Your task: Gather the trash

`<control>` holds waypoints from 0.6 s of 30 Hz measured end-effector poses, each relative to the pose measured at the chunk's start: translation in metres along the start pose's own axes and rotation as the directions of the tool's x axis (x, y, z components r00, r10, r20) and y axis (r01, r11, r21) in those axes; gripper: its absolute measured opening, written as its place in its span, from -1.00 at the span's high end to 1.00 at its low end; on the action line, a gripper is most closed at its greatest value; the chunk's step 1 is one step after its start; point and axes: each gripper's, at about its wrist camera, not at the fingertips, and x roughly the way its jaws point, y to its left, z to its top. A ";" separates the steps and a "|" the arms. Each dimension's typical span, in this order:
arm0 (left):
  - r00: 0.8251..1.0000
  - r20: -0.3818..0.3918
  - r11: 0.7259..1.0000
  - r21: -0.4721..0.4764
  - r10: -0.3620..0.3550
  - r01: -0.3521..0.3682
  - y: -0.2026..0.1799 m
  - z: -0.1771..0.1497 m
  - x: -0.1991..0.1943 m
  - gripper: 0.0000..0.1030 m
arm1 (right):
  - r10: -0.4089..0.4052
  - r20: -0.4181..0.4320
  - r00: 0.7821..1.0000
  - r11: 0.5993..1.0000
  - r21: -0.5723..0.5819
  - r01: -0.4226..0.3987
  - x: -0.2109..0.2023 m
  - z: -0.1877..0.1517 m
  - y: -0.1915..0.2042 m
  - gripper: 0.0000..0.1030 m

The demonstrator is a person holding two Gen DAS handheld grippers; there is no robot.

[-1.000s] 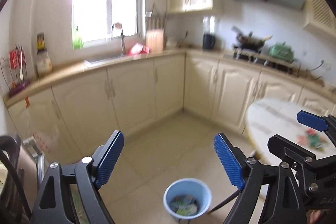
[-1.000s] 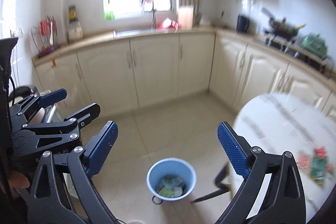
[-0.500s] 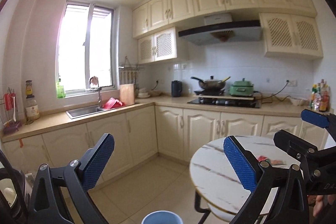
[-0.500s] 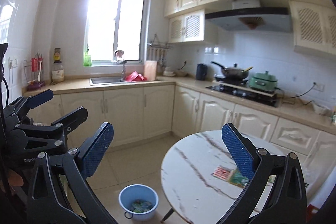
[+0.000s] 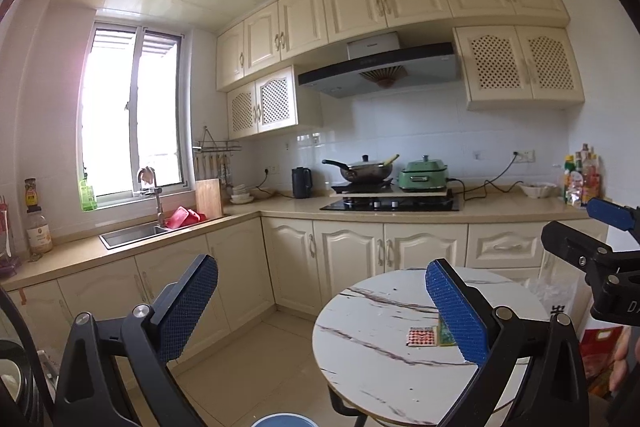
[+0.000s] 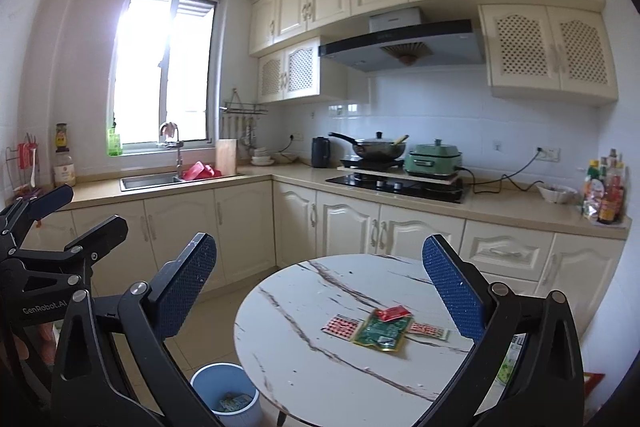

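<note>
Flat snack wrappers lie on the round white marble table (image 6: 304, 359): a green packet (image 6: 380, 333), a small red sachet (image 6: 394, 313) and a red-checked wrapper (image 6: 340, 325). The checked wrapper also shows in the left wrist view (image 5: 421, 336). A blue bin (image 6: 226, 397) with wrappers inside stands on the floor left of the table; its rim shows in the left wrist view (image 5: 286, 421). My right gripper (image 6: 320, 285) is open and empty, raised above the table's near side. My left gripper (image 5: 322, 305) is open and empty, to the left of the right one.
Cream cabinets and a beige counter (image 6: 500, 205) run along the back and left, with a sink (image 6: 150, 181), hob, wok and green cooker. Bottles stand at the counter's right end (image 6: 606, 191). A tiled floor (image 5: 256, 363) lies between table and cabinets.
Both grippers have tilted up from looking down at the bin on the floor to facing the table and the kitchen wall. Both stayed open and empty.
</note>
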 end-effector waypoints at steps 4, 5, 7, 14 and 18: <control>0.999 -0.028 0.999 0.017 -0.027 0.027 -0.005 0.009 0.031 -0.99 | -0.030 -0.008 1.000 0.999 0.018 0.030 0.003 -0.004 -0.021 -1.00; 0.998 -0.046 0.999 0.021 -0.037 0.038 -0.009 0.011 0.042 -0.99 | -0.035 -0.017 0.999 0.999 0.026 0.035 0.006 -0.006 -0.028 -1.00; 0.996 -0.077 0.998 0.027 -0.052 0.054 -0.011 0.013 0.061 -0.99 | -0.053 -0.034 0.998 0.998 0.036 0.054 0.014 -0.011 -0.040 -1.00; 0.958 -0.265 0.992 0.042 -0.107 0.123 -0.030 -0.001 0.155 -0.99 | -0.132 -0.201 0.971 0.985 0.088 0.152 0.069 -0.054 -0.106 -1.00; 0.909 -0.384 0.982 0.032 -0.162 0.188 -0.052 -0.009 0.211 -0.99 | -0.145 -0.328 0.934 0.975 0.111 0.190 0.112 -0.094 -0.139 -1.00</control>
